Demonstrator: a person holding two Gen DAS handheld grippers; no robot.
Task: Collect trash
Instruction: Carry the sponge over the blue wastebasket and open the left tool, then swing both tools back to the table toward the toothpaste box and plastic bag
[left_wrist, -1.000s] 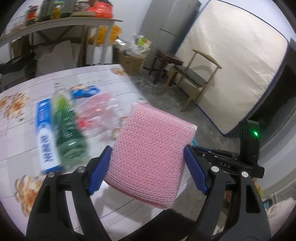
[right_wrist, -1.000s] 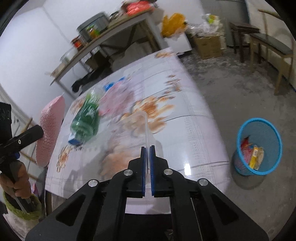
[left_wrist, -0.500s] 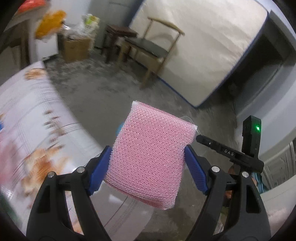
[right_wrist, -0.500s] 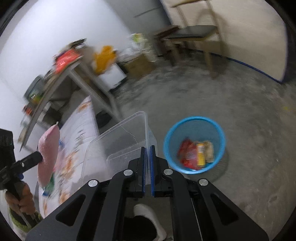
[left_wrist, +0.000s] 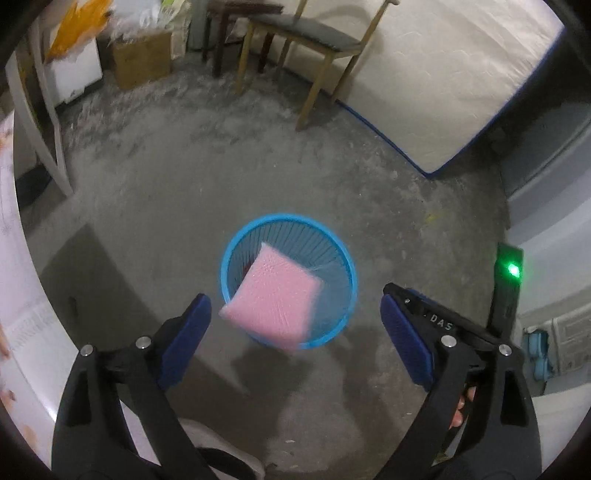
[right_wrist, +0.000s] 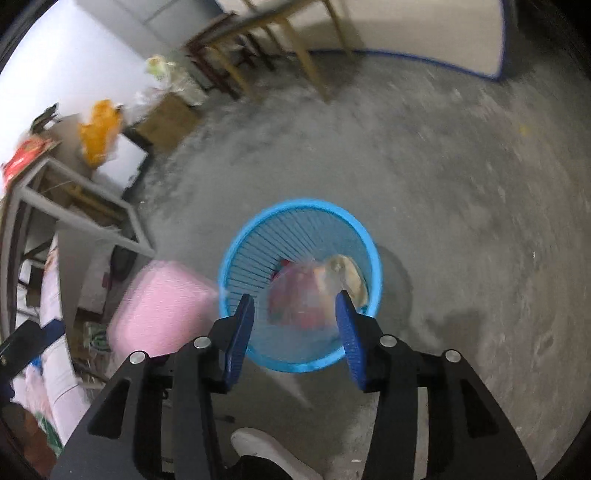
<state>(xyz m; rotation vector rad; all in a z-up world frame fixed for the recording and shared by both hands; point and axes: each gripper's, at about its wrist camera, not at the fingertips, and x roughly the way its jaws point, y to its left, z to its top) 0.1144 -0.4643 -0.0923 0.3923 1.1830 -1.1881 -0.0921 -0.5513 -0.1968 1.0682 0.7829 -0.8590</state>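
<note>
In the left wrist view, the left gripper has its jaws opening wide, and the pink sponge is free between them, blurred, over the blue waste basket in the centre of the frame. In the right wrist view, the jaws of the right gripper are also opening; a clear plastic piece, probably a container, is inside the basket above colourful wrappers, touching neither pad.

Pink mesh-textured sponge, bright blue ribbed basket (red and tan scraps inside), grey speckled floor, 2 blue-padded black grippers.
</note>
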